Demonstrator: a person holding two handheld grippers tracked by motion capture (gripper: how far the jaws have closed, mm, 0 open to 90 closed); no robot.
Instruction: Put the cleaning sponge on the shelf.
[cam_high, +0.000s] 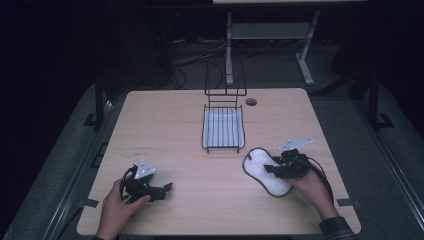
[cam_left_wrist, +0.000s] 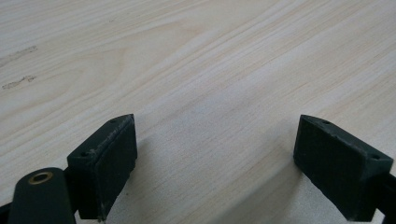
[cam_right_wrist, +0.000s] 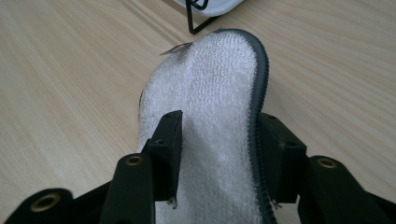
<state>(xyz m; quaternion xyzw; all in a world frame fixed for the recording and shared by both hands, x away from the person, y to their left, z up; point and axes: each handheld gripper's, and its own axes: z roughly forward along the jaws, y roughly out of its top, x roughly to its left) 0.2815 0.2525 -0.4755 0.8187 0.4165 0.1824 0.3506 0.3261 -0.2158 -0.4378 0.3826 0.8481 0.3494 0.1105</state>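
Right gripper view: right tool (cam_right_wrist: 217, 154) clamped on white insole (cam_right_wrist: 210, 93); high view adds wire rack (cam_high: 223, 145), left tool (cam_high: 162, 190) open.

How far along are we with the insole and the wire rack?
Early. Nothing looks placed yet: the wire rack holds just its white tray. In hand: the right gripper has its jaws on either side of the fleecy insole, which lies on the table; a firm pinch isn't certain. Left gripper rests open. Left, presumably: lift and carry it to the rack.
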